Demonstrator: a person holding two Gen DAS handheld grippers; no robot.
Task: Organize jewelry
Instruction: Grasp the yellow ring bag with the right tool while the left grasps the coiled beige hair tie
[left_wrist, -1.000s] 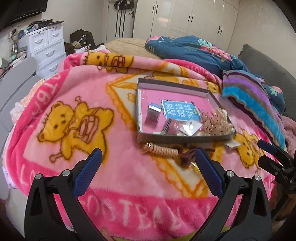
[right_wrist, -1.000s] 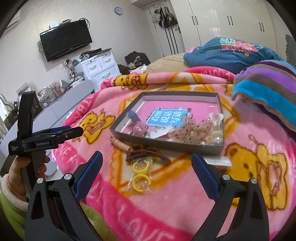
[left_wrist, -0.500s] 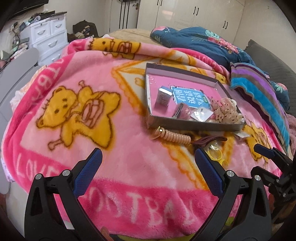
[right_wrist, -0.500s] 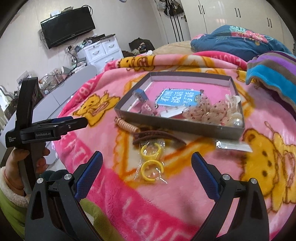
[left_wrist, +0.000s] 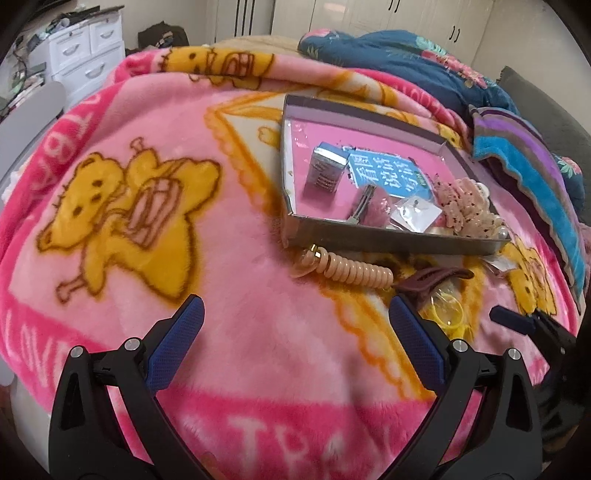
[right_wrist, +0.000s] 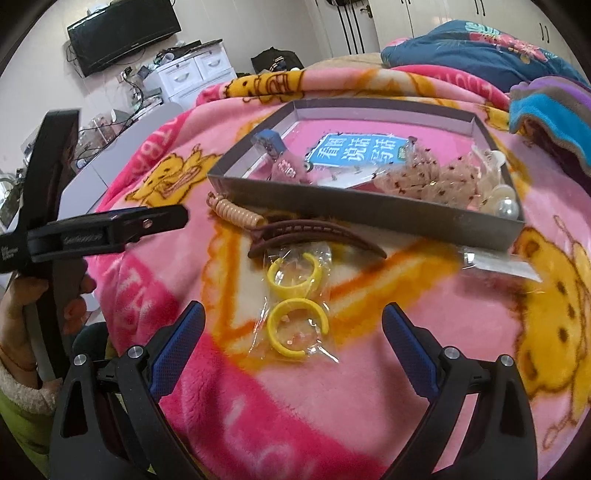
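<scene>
A shallow grey box (left_wrist: 388, 242) (right_wrist: 354, 206) with a pink floor lies on the pink blanket and holds small packets, a blue card (right_wrist: 362, 153), a speckled hair tie (right_wrist: 424, 182) and pearls. In front of it lie a beige coil hair tie (left_wrist: 354, 271) (right_wrist: 236, 216), a brown hair clip (right_wrist: 314, 238) (left_wrist: 432, 278) and a clear bag with two yellow rings (right_wrist: 295, 306). My right gripper (right_wrist: 291, 334) is open just short of the yellow rings. My left gripper (left_wrist: 295, 332) is open over bare blanket, short of the coil.
A striped blanket (left_wrist: 532, 173) and a blue floral quilt (left_wrist: 399, 66) lie right of and behind the box. White drawers (right_wrist: 192, 74) and a wall television (right_wrist: 125, 33) stand far left. A small clear packet (right_wrist: 498, 264) lies by the box's near right corner.
Both grippers have moved forward and lower toward the blanket; the box and loose items loom larger. The right gripper now frames the yellow rings. Both stay open.
</scene>
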